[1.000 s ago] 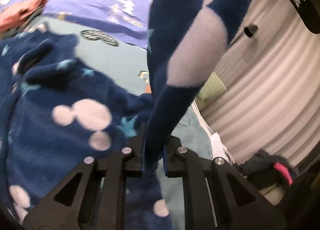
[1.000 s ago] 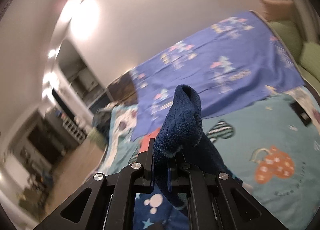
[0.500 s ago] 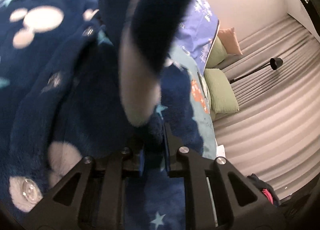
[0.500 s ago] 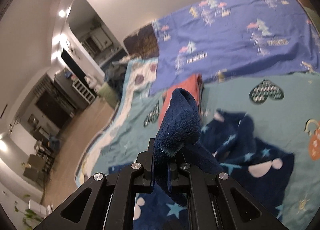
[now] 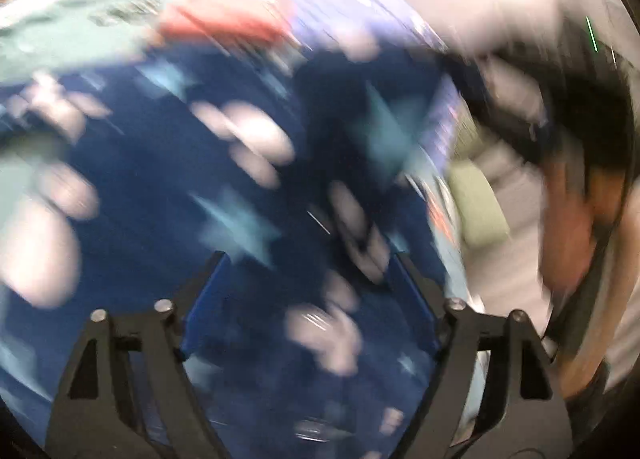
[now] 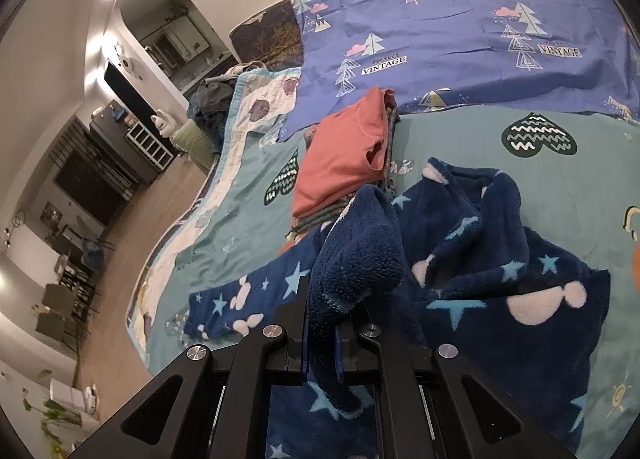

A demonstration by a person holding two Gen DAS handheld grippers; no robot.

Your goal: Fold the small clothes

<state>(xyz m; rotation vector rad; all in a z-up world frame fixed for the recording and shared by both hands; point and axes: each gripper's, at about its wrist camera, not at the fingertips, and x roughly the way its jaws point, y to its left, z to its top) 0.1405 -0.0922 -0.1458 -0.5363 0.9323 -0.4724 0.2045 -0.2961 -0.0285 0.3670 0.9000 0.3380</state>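
Note:
A dark blue fleece garment [image 6: 500,259] with white mouse heads and light blue stars lies crumpled on the teal bedspread [image 6: 460,135]. My right gripper [image 6: 322,339] is shut on a fold of this fleece and holds it just above the bed. In the blurred left wrist view the same fleece [image 5: 168,199] fills the frame. My left gripper [image 5: 308,271] is open wide above it, with nothing between its fingers.
A folded stack with a salmon-red top [image 6: 344,159] lies just beyond the fleece, and shows blurred in the left view [image 5: 224,23]. A purple tree-print sheet [image 6: 460,19] covers the far side. The bed's left edge [image 6: 188,243] drops to a wooden floor. Green pillows [image 5: 476,203] lie at right.
My left gripper has let go of the fleece and opened wide, moving fast. My right gripper has lowered toward the bed, still shut on its fold.

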